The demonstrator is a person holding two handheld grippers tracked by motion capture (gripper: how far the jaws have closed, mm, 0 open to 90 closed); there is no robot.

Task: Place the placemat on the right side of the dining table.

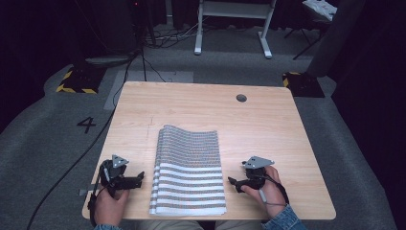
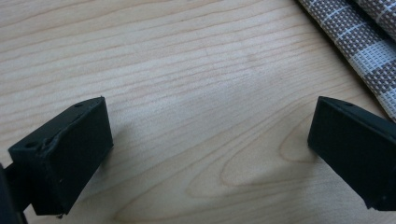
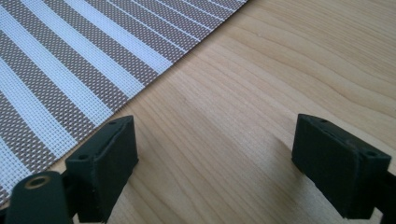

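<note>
A folded brown-and-white striped woven mat (image 1: 189, 167) lies in the middle of the near half of the wooden table (image 1: 206, 103). My left gripper (image 1: 140, 178) rests on the table just left of the mat, open, with bare wood between its jaws; the mat's edge (image 2: 355, 42) shows at the upper right of the left gripper view. My right gripper (image 1: 232, 183) sits just right of the mat, also open and holding nothing. In the right gripper view the mat (image 3: 70, 70) covers the upper left, apart from the jaws.
A round cable hole (image 1: 241, 98) is in the table's far right part. Beyond the table, on the grey carpet, stand white desk legs (image 1: 197, 33), cables (image 1: 143, 62) and yellow-black striped blocks (image 1: 79, 79). A cable trails off the table's left side.
</note>
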